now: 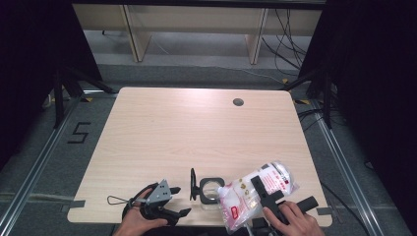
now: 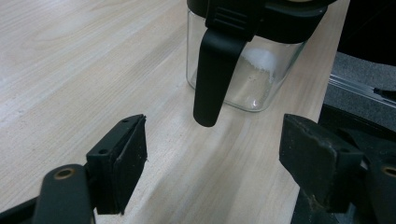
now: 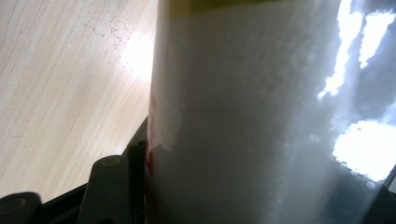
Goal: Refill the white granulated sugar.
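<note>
Near edge of the table [image 1: 147, 128]: left tongs [image 1: 183, 200] resting low under the left hand [image 1: 136, 220], jaws spread wide, nothing between them, pointed toward the jar. In the left gripper view, bare wood between the two black pads [image 2: 122, 163].

Right tongs [image 1: 259, 189] clamped across a plastic bag [image 1: 246, 194] of white grains, right hand [image 1: 294, 221] behind; bag tilted, its lower end leaning down toward the jar. In the right gripper view, bag [image 3: 261, 116] pressed against the left pad [image 3: 136, 161].

Just ahead of the left tongs and just left of the bag: glass jar [image 1: 212, 192] with black rim, lid [image 1: 193, 184] swung open, a few white grains inside [image 2: 261, 60], black clasp [image 2: 215, 74] hanging down its front.

Farther off: round cable hole [image 1: 238, 102] near the far edge.
</note>
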{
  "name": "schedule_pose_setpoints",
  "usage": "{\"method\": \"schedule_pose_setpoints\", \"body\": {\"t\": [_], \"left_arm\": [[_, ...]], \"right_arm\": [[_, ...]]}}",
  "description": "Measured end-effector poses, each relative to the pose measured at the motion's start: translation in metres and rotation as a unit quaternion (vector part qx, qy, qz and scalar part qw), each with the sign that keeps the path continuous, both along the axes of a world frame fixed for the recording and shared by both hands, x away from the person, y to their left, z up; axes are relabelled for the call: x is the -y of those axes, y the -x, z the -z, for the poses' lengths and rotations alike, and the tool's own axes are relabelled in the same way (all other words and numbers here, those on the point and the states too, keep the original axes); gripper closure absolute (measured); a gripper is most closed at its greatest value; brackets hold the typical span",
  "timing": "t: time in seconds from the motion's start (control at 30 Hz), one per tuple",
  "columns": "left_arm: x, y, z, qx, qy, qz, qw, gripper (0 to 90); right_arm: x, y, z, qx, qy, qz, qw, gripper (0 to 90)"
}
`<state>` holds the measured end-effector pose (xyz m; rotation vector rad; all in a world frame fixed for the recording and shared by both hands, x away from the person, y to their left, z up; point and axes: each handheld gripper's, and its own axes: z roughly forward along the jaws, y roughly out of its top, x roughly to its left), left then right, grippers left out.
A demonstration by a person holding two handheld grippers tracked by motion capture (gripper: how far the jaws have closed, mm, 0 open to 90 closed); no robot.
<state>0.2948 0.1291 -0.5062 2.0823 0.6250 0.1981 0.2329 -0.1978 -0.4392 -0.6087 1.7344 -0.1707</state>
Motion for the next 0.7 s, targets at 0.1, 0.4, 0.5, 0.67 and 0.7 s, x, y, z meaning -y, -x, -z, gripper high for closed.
{"method": "schedule_pose_setpoints", "body": {"t": [0.1, 0.4, 0.5, 0.67, 0.7], "left_arm": [[0.0007, 0.0003, 0.0004, -0.002, 0.006, -0.002, 1.0000, 22.9], [0.0014, 0.0007, 0.0007, -0.003, 0.008, -0.003, 1.0000, 22.9], [0.0001, -0.0001, 0.0003, -0.001, 0.001, 0.001, 1.0000, 22.9], [0.0010, 0.0002, 0.0006, 0.000, 0.002, 0.000, 1.0000, 22.9], [0.0008, -0.0002, 0.0003, 0.003, -0.001, 0.002, 1.0000, 22.9]], "right_arm": [[-0.0004, 0.0003, 0.0032, -0.004, -0.006, 0.007, 0.9999, 42.8], [-0.0050, -0.0001, 0.0034, -0.010, -0.009, 0.000, 0.9999, 42.9], [-0.0048, -0.0012, 0.0063, -0.012, -0.016, 0.002, 0.9998, 42.9], [-0.0053, -0.0040, 0.0063, -0.014, -0.012, 0.003, 0.9998, 43.0], [-0.0062, -0.0056, 0.0059, -0.016, -0.009, -0.006, 0.9998, 43.0]]}}
